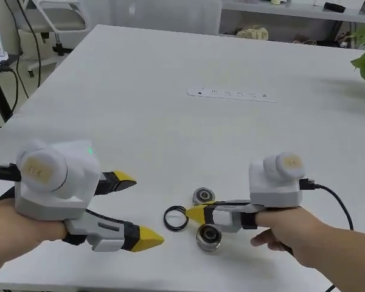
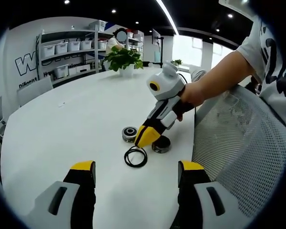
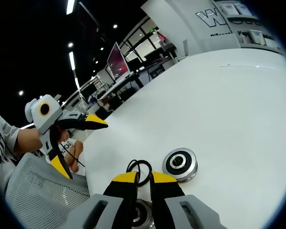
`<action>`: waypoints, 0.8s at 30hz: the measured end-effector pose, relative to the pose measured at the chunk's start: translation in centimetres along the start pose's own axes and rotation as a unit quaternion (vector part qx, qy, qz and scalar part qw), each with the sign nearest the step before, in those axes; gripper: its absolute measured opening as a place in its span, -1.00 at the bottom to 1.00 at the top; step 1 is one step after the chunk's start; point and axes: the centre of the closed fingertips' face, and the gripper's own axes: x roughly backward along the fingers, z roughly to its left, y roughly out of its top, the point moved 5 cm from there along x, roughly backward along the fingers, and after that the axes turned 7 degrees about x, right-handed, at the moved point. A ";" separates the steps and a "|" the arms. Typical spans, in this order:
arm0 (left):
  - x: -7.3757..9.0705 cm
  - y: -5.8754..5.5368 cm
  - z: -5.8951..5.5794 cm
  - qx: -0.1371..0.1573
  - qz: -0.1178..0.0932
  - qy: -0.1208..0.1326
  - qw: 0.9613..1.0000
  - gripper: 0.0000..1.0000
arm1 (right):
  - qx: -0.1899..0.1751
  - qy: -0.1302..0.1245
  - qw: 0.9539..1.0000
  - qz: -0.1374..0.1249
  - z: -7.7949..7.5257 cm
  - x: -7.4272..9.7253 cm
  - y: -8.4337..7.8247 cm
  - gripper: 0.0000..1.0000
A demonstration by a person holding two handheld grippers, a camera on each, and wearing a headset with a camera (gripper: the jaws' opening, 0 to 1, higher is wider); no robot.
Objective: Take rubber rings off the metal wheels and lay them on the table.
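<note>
Left gripper [image 1: 143, 210]: fingers spread wide, holding nothing. Right gripper [image 1: 194, 214]: fingers pressed nearly together; whether they nip anything cannot be determined.

The thin black rubber rings [image 1: 176, 219] lie flat on the white table [image 1: 170, 103], looped over each other. They touch the right fingertips and sit between the two grippers.

A round silver metal wheel [image 1: 204, 196] lies just beyond the right fingers, and a second metal wheel [image 1: 208, 237] sits beside them on the near side. Both have their axle holes facing upward.

Judgement: the right gripper is nearer both wheels, while the left must reach across the rings. Open table lies ahead, and the near edge runs close behind the second metal wheel.
</note>
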 end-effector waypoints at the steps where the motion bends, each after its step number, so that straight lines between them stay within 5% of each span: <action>1: 0.0 0.0 0.0 0.001 0.000 0.000 1.000 0.35 | 0.000 0.000 1.000 -0.001 0.0 0.0 0.0 -0.85; 24: 0.4 0.2 -0.2 -0.003 0.001 0.006 1.000 0.34 | 0.005 0.008 1.000 -0.009 0.6 0.2 0.5 -0.76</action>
